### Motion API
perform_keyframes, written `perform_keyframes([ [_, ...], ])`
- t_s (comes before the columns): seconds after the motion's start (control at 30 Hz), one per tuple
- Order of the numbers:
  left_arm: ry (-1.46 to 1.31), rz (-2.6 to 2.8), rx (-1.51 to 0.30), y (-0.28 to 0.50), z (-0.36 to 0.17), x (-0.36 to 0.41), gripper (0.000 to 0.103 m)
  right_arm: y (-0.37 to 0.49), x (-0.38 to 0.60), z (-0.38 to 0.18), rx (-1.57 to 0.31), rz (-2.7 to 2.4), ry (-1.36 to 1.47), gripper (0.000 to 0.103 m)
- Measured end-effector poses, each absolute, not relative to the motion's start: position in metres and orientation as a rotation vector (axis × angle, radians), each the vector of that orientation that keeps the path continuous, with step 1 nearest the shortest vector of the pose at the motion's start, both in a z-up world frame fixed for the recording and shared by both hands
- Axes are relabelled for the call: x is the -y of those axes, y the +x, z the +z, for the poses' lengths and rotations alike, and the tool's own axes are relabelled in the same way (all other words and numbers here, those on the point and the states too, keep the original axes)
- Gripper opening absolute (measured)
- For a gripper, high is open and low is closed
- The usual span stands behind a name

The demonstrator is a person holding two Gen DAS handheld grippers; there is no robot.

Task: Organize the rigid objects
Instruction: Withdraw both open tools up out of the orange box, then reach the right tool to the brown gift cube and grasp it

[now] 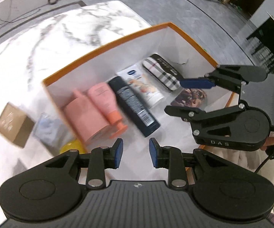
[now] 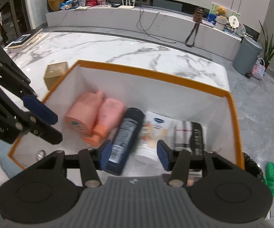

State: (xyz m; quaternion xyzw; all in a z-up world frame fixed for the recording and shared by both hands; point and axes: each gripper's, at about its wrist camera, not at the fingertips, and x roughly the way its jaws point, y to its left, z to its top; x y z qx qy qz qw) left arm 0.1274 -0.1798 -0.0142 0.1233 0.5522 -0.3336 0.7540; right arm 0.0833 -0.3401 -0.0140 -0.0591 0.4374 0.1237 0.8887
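A white box with an orange rim [image 1: 106, 45] stands on the marble table. Side by side in it lie a big pink bottle [image 1: 85, 117], a pink pump bottle with an orange cap [image 1: 106, 102], a dark spray can [image 1: 133, 106], a white tube [image 1: 144, 85], a plaid case [image 1: 161, 72] and a dark patterned flat item [image 1: 192, 96]. My left gripper [image 1: 136, 152] hangs open above the box's near side, nothing between its pads. My right gripper [image 2: 134, 155] is open too, above the can [image 2: 125, 138] and tube [image 2: 152, 133], holding nothing. It shows in the left wrist view as the right gripper [image 1: 184, 96].
Outside the box's left wall on the marble table [image 1: 61, 34] sit a brown carton [image 1: 13, 125], a bluish packet [image 1: 49, 129] and a yellow object [image 1: 72, 146]. Books [image 2: 24, 39] lie at the table's far corner. A green item [image 2: 272, 178] lies beyond the box's right side.
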Motion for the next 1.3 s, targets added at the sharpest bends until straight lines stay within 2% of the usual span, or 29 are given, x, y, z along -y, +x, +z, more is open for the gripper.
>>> perform_keyframes([
  [0.4, 0.169, -0.639, -1.113, 0.127, 0.007, 0.117, 0.034, 0.089, 0.283, 0.008, -0.844, 0.287, -0.083, 0.052],
  [0.6, 0.115, -0.493, -1.112, 0.136, -0.003, 0.083, 0.034, 0.097, 0.243, 0.018, -0.814, 0.342, -0.144, 0.052],
  [0.7, 0.090, -0.392, -1.138, 0.144, -0.014, 0.065, 0.041, 0.105, 0.224, 0.019, -0.806, 0.361, -0.175, 0.052],
  [0.8, 0.056, -0.313, -1.153, 0.153, -0.026, 0.053, 0.053, 0.113, 0.206, 0.017, -0.808, 0.383, -0.236, 0.052],
  [0.87, 0.026, -0.285, -1.151, 0.159, -0.032, 0.045, 0.058, 0.118, 0.192, 0.015, -0.799, 0.412, -0.305, 0.051],
  [0.93, -0.005, -0.277, -1.149, 0.164, -0.038, 0.039, 0.068, 0.120, 0.178, 0.012, -0.785, 0.449, -0.391, 0.051],
  [1.3, -0.073, -0.276, -1.209, 0.185, -0.074, 0.033, 0.076, 0.139, 0.148, -0.001, -0.782, 0.624, -0.724, 0.046],
])
